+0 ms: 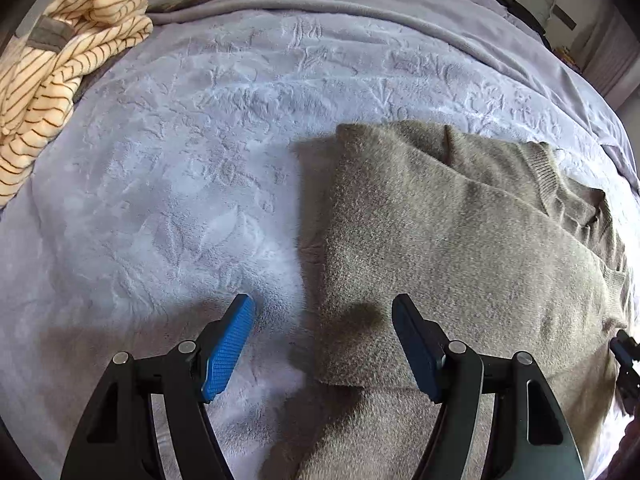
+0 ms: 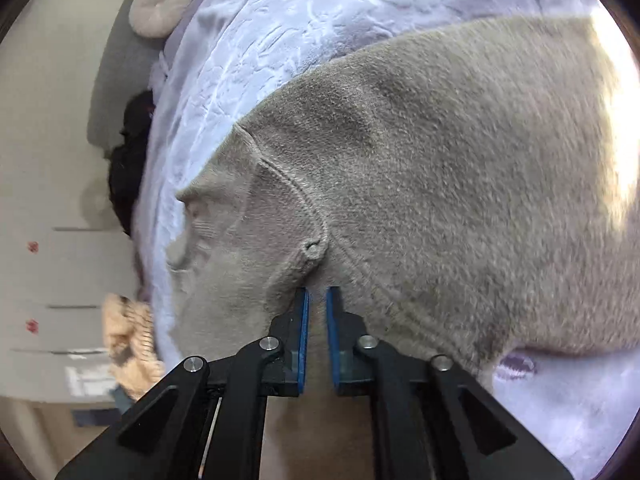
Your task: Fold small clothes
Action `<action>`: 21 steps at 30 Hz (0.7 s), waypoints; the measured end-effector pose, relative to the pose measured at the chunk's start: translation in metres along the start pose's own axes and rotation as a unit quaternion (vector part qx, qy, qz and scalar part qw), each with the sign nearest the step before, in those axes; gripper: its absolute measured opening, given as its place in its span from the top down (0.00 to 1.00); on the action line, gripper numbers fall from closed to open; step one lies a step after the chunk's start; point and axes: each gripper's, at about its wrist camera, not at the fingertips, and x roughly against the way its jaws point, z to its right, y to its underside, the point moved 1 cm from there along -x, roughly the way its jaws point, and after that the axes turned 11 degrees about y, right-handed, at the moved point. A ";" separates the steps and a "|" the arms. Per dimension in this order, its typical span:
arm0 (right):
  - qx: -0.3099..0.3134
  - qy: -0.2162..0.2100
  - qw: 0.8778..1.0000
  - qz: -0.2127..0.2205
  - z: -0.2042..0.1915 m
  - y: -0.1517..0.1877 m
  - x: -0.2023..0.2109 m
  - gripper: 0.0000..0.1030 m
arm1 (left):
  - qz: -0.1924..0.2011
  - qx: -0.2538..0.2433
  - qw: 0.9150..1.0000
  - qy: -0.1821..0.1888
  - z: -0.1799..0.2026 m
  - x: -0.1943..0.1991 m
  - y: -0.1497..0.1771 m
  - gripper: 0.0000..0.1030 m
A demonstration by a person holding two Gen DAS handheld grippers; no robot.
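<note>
A grey-brown knit sweater (image 1: 452, 240) lies partly folded on the lavender blanket (image 1: 180, 168), right of centre in the left wrist view. My left gripper (image 1: 322, 308) is open and empty, hovering over the sweater's left edge. In the right wrist view the sweater (image 2: 460, 168) fills most of the frame. My right gripper (image 2: 317, 294) is shut on a pinch of its fabric beside the ribbed neckline with a small button (image 2: 312, 249). Part of the right gripper (image 1: 626, 356) shows at the right edge of the left wrist view.
A cream striped garment (image 1: 60, 76) is heaped at the bed's far left; it also shows in the right wrist view (image 2: 128, 344). A round cushion (image 2: 160, 6) and dark clothing (image 2: 128, 160) lie at the bed's head. White drawers (image 2: 56, 280) stand beside the bed.
</note>
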 end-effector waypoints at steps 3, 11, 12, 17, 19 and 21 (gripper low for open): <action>0.001 -0.028 1.000 0.005 -0.003 0.000 0.008 0.38 | 0.003 -0.010 1.000 -0.004 0.004 0.004 0.001 0.30; 0.042 0.030 0.999 0.007 -0.035 -0.005 -0.013 0.93 | -0.006 -0.032 0.999 -0.020 0.018 -0.001 0.010 0.30; 0.052 0.051 0.997 0.012 -0.033 -0.002 -0.011 0.93 | -0.010 -0.035 0.999 -0.023 0.019 -0.003 0.012 0.30; 0.065 0.072 0.995 0.004 -0.020 0.002 -0.004 0.92 | -0.015 -0.044 0.999 -0.019 0.023 0.005 0.021 0.30; 0.092 0.088 0.992 0.003 -0.024 0.006 0.005 0.91 | -0.017 -0.052 0.998 -0.015 0.027 0.013 0.023 0.30; 0.111 0.104 0.988 0.001 -0.030 0.012 0.015 0.89 | -0.020 -0.066 0.997 -0.014 0.035 0.024 0.029 0.30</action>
